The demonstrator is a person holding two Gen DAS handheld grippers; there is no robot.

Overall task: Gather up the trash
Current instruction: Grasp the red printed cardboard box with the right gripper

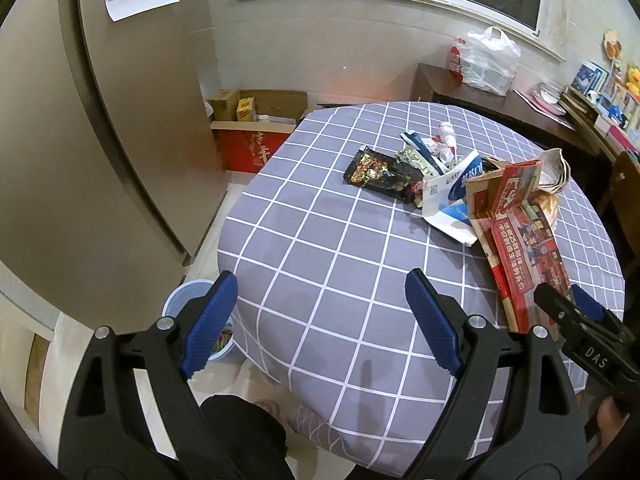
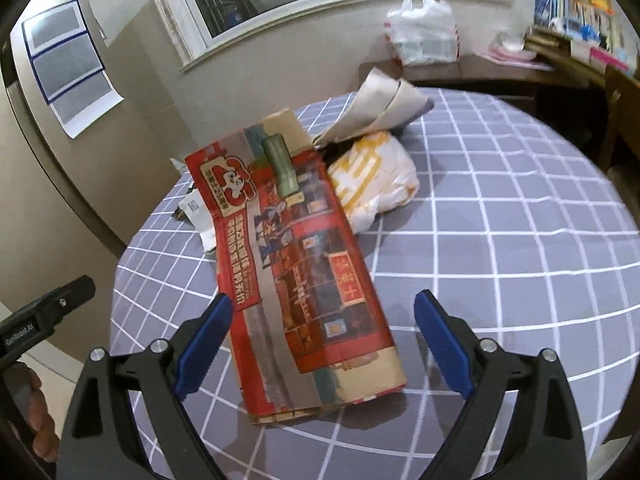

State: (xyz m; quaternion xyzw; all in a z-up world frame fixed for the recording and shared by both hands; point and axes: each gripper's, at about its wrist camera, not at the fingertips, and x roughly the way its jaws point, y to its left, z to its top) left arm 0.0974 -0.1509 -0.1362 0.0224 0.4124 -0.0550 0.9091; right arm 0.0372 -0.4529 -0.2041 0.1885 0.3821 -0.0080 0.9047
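Note:
A flattened red and tan cardboard box (image 2: 304,264) lies on the round table (image 2: 500,248) with a grey checked cloth. My right gripper (image 2: 322,340) is open, its blue pads astride the near end of the box without pressing it. Behind the box lie a yellow and white wrapper (image 2: 380,184) and folded paper (image 2: 384,104). In the left wrist view my left gripper (image 1: 320,320) is open and empty over the table's near edge. Farther off lie a dark snack wrapper (image 1: 380,172), a blue and white bag (image 1: 452,192), the red box (image 1: 520,232) and a small white bottle (image 1: 448,134).
A light blue bin (image 1: 188,304) stands on the floor left of the table, below my left gripper. Cardboard boxes (image 1: 256,128) sit by the wall. A dark side table (image 1: 500,96) holds a white plastic bag (image 1: 488,60). A chair (image 2: 620,112) stands at right.

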